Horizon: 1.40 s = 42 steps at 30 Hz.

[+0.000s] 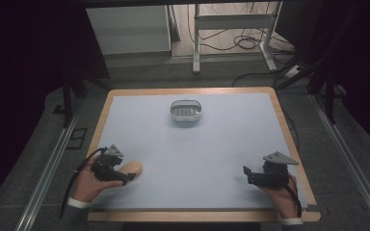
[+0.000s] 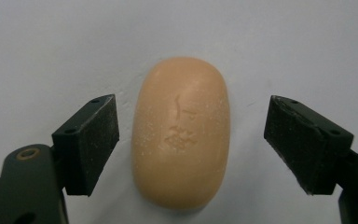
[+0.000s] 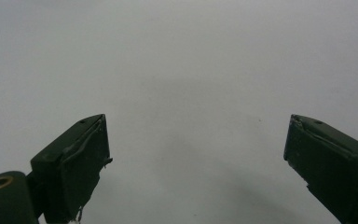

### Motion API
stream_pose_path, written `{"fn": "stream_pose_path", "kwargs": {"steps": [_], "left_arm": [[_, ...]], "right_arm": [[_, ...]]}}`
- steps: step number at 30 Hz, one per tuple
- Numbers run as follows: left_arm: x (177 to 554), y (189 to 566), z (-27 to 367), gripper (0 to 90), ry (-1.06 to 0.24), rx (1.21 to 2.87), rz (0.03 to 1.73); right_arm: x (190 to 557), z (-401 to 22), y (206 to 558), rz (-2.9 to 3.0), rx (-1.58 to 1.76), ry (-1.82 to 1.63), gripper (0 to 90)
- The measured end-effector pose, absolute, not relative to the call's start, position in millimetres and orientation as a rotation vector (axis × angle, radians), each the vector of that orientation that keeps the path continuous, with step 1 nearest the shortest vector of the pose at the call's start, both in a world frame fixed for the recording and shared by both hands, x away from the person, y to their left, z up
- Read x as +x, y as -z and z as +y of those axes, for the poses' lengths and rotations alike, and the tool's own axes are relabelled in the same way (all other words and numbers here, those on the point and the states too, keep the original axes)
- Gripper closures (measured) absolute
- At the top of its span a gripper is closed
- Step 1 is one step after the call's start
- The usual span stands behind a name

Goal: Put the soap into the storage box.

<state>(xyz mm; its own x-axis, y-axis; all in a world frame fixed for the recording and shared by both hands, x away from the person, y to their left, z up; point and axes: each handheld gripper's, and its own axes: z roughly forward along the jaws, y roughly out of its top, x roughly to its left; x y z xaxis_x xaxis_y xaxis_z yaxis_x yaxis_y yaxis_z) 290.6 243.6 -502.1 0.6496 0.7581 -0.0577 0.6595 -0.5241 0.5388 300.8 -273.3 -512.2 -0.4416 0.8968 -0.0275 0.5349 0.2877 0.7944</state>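
Observation:
A peach-coloured oval bar of soap point(image 2: 182, 133) lies flat on the pale blue mat, at the front left in the high view point(image 1: 132, 168). My left gripper point(image 2: 191, 142) is open, one jaw on each side of the soap with a gap to both. From above, the left gripper point(image 1: 126, 176) sits at the soap's near side. A small oval soap dish point(image 1: 186, 110) with a slatted insert stands at the mat's far middle. My right gripper point(image 1: 246, 175) rests at the front right, open over bare mat point(image 3: 196, 154).
The pale blue mat point(image 1: 192, 154) covers a wooden table whose rim point(image 1: 289, 130) shows around it. Beyond the far edge stand a white cabinet point(image 1: 127, 29) and a metal frame with cables point(image 1: 236, 36) on the floor.

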Motion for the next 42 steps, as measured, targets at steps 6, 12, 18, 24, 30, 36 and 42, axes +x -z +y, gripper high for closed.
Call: {"fn": "stream_pose_path", "kwargs": {"steps": [6,12,18,24,30,36,42], "left_arm": [[298,514,239,19.5,-0.204,2.383,1.134],[303,520,239,25.0,-0.180,2.405,1.169],[301,524,237,30.7,-0.202,2.406,1.173],[302,523,238,31.9,-0.236,2.389,1.186],[303,519,238,32.0,-0.237,2.361,1.177],[305,512,237,32.0,-0.236,2.342,1.164],[308,506,233,32.0,-0.240,2.325,1.148]], "right_arm": [[301,-273,513,2.087,1.277,-1.009,6.7],[301,-272,514,2.092,1.277,-0.998,6.7],[301,-273,514,2.089,1.285,-0.991,6.8],[301,-274,514,2.082,1.292,-0.988,7.1],[300,-275,513,2.070,1.303,-0.985,7.2],[299,-276,513,2.067,1.308,-0.979,7.4],[300,-276,514,2.065,1.311,-0.978,7.5]]}}
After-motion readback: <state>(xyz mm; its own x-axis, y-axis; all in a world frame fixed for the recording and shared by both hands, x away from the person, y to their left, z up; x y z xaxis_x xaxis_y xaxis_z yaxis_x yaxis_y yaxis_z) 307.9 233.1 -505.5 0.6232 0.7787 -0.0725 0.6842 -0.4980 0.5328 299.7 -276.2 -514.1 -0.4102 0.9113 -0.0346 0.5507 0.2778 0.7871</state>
